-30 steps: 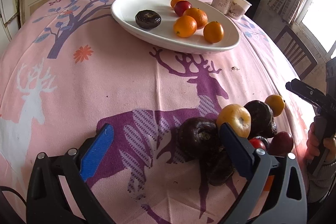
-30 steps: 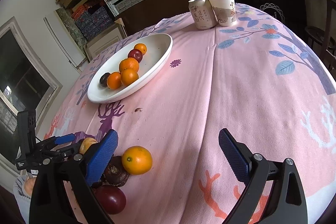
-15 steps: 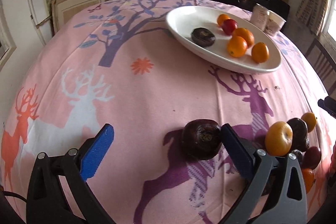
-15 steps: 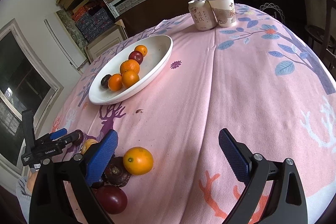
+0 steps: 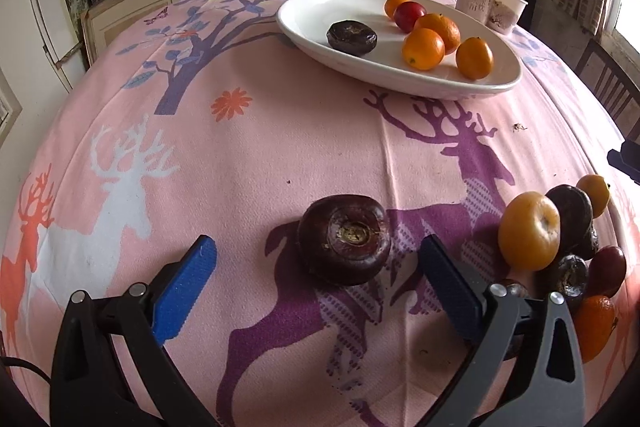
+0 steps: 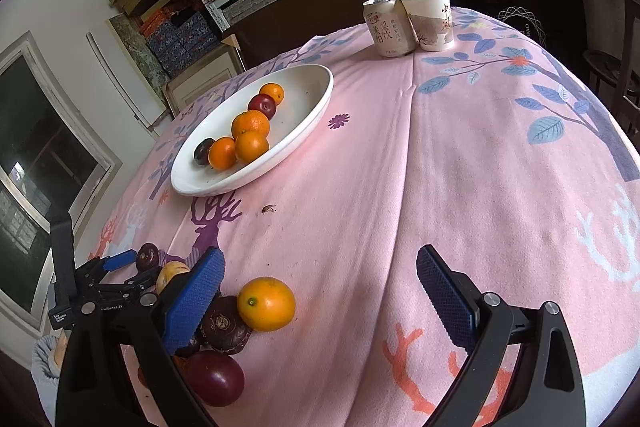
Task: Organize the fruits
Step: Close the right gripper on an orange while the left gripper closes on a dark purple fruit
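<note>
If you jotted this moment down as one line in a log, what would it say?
left hand-held gripper: open, dark purple round fruit between its fingers, ungripped | right hand-held gripper: open, holding nothing | white oval plate: six fruits

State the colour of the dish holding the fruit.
White; the dish shows best in the left wrist view.

Not much readable here tbh. The drink can point(image 6: 389, 27) at the far end of the table has big Chinese characters down its side, looks like 梨饮, with smaller print I can't make out. The paper cup point(image 6: 432, 20) touching it has red characters near the rim, too cut off to read. There's also a small white label on the left tool point(image 6: 64, 317), way too tiny.
</note>
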`<state>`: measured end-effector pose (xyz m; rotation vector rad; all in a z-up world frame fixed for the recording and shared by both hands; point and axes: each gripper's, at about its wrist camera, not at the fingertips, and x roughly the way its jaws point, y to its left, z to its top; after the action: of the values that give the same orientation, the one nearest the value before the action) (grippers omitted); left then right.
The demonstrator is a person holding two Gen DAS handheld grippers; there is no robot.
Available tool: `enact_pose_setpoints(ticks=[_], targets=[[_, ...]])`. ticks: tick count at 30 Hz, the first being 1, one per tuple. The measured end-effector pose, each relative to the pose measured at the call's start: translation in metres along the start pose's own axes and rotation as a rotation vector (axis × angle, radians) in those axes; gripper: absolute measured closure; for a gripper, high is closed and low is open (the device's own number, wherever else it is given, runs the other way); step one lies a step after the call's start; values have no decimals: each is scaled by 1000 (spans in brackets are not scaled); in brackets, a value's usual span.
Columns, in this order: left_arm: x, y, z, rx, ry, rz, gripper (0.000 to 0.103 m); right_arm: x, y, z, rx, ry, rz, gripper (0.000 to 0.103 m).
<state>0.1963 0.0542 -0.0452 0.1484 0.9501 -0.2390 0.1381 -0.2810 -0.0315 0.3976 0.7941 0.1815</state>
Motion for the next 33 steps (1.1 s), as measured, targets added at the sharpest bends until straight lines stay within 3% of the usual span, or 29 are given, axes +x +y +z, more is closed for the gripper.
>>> enact_pose_setpoints(ticks=[8,11,13,14,20,26,30,33], targets=[[0,-2,0,2,-1,2,4,9,24,-11,-137,52,-5,6],[0,-2,0,3,-1,2,4,11,29,-14,-156,73,19,20],[0,-2,0,3,-1,2,4,12,28,-15,-152,87,40,37],[0,-2,0,3,-1,2,4,13,28,-15,-147,96,53,40],[0,-1,0,3,-1,2,4,24,34,-21,-162,142,65,41],[0,-2,0,3,-1,2,4,23,35,-22,-166,133,75,66],[0,-2,0,3,0,2,4,17,30,-19,-141,116,96,66],[0,-2,0,9,-1,2,4,9,25,-14,-138,71,36,66]])
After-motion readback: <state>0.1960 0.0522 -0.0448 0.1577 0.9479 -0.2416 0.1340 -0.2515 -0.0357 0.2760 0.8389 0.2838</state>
